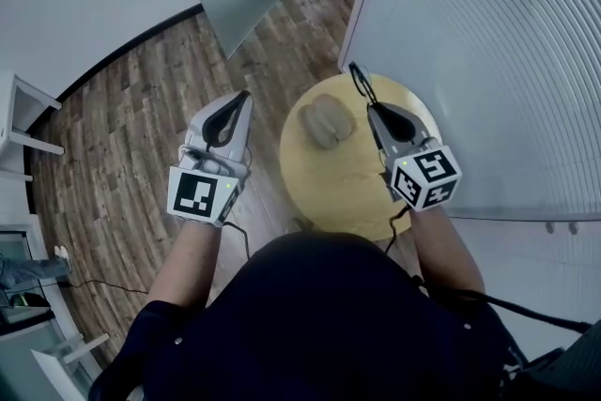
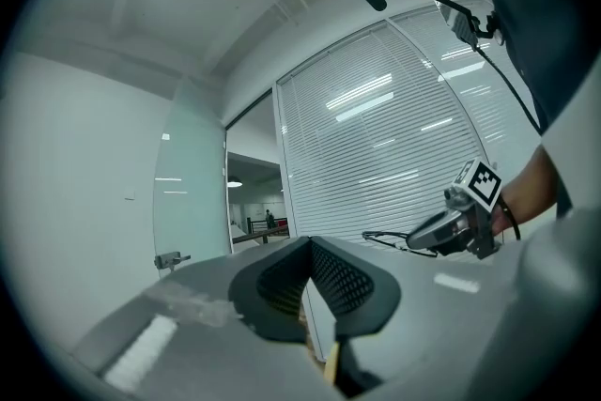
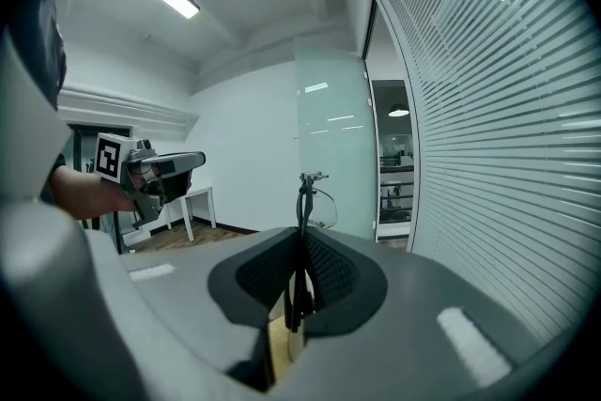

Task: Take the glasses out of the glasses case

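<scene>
Pinching glasses (image 3: 304, 194), right gripper (image 3: 300, 249) closed; left gripper (image 2: 308, 247) closed (empty); case (image 1: 327, 121) on table (image 1: 346, 185).

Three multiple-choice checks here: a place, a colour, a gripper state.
1. Where does the glasses case lie? A on the round table; B on the floor; C on a chair.
2. The glasses are framed in: A red; B black; C white.
3. The left gripper is: A wide open; B shut, empty; C shut on the case.
Key: 1 A, the head view shows it on the table; 2 B, dark frame in the right gripper; 3 B, jaws meet, nothing between.
</scene>
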Demonstrator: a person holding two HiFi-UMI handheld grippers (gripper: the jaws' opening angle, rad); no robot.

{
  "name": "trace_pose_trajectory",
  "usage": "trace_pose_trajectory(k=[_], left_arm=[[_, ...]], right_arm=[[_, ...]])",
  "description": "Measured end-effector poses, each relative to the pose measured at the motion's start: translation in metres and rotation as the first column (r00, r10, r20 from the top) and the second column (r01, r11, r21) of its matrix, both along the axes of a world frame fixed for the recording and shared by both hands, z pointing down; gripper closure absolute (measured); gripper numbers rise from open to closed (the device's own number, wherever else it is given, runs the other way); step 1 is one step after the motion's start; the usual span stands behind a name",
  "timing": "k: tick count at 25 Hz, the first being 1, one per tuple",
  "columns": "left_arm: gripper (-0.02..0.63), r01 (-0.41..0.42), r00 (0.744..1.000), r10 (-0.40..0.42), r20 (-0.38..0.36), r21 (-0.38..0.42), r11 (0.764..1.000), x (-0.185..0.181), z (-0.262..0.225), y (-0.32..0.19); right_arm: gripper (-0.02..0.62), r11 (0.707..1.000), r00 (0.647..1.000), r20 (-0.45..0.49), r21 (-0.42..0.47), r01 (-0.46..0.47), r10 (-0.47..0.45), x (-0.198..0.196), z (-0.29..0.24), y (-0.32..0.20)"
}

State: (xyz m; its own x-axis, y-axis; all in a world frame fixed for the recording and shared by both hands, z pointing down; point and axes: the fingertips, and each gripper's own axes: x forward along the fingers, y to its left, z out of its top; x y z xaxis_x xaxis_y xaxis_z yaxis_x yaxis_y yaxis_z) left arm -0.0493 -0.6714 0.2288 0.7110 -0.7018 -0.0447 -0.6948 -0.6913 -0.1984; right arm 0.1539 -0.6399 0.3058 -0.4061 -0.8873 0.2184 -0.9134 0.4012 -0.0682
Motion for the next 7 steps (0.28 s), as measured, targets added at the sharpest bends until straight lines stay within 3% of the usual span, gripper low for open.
trace_pose_trajectory(k=[7], left_arm=[[0.601,0.005,1.0,-0.005,0.002,-0.005,1.0,-0.003,0.004,-0.009]], right_arm=[[0.561,1.0,0.999,0.039,0.018,0.009,-0.01,-0.005,-0.017,-0.01]])
